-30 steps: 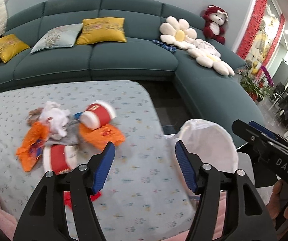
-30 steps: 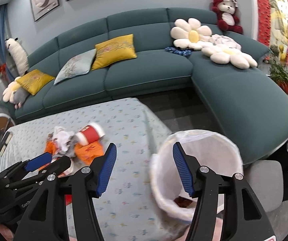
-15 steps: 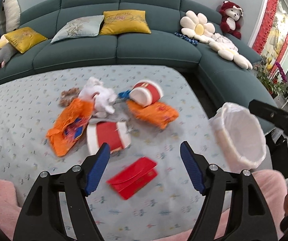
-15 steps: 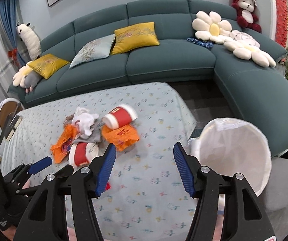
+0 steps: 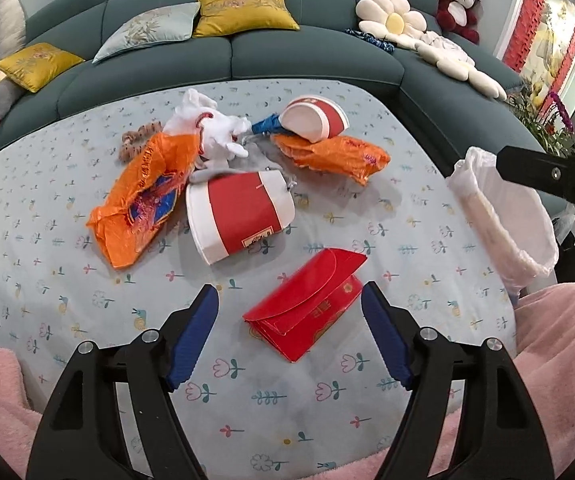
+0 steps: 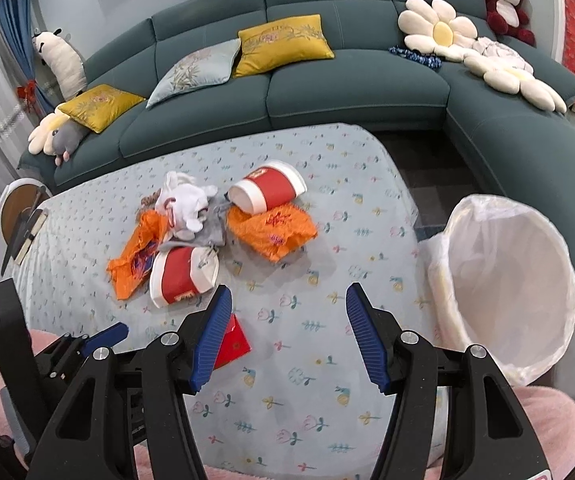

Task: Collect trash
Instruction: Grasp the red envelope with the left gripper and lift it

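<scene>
Since half a second ago, both cameras have dropped closer to the table (image 5: 27, 216), so the red envelope (image 5: 307, 304) now sits just ahead of the left gripper (image 5: 289, 336), between its blue pads, untouched. That gripper's jaws stand wide apart and hold nothing.

In the left wrist view, from left to right, an orange wrapper (image 5: 139, 200) lies at 10 o'clock, touching a red-and-white paper cup (image 5: 239, 214) on its side at 11 o'clock; its inside is not visible. White crumpled tissue (image 5: 211, 128) sits above them. At 12 o'clock a second cup (image 5: 313, 118) lies tipped on another orange wrapper (image 5: 331, 154), its open mouth looking empty. At 3 o'clock stands the white-lined trash bin (image 5: 503, 216), off the table's edge.

The right gripper (image 6: 289, 336) hovers over bare cloth, jaws spread wide and empty; in its view the bin (image 6: 507, 284) is at 3 o'clock, with only the liner visible inside.
</scene>
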Available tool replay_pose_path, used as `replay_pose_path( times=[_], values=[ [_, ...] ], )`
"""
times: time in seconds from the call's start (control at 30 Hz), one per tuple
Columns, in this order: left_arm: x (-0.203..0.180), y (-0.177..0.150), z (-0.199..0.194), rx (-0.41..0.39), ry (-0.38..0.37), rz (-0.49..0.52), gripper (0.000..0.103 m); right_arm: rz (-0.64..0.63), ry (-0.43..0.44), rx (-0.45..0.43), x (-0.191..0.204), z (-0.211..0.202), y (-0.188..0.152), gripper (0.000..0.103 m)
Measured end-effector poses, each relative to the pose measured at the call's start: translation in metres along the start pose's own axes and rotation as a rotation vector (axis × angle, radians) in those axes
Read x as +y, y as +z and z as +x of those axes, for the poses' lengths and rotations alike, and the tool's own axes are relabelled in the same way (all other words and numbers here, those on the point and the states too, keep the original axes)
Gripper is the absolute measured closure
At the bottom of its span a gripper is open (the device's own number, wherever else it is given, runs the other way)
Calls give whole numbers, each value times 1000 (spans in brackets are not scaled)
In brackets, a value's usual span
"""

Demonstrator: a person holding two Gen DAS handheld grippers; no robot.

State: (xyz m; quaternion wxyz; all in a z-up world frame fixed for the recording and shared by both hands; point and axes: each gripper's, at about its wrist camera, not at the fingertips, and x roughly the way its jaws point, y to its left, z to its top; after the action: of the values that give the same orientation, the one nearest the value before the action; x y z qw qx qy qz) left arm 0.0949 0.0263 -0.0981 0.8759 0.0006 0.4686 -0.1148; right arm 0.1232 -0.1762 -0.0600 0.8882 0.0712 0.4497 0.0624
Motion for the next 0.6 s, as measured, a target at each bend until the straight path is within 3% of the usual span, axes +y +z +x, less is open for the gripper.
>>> replay_pose_path(
  times=[0.3, 0.47, 0.6],
  values=[
    [-11, -2, 24, 13, 4, 64, 36, -7, -8, 38, 6, 16, -12, 45],
    [-8, -1, 39, 35, -4, 49, 51, -7, -15, 51, 6, 22, -14, 45],
    [-7, -3, 48, 63, -20, 46, 79, -1, -18, 61, 6, 27, -16, 45]
  ],
)
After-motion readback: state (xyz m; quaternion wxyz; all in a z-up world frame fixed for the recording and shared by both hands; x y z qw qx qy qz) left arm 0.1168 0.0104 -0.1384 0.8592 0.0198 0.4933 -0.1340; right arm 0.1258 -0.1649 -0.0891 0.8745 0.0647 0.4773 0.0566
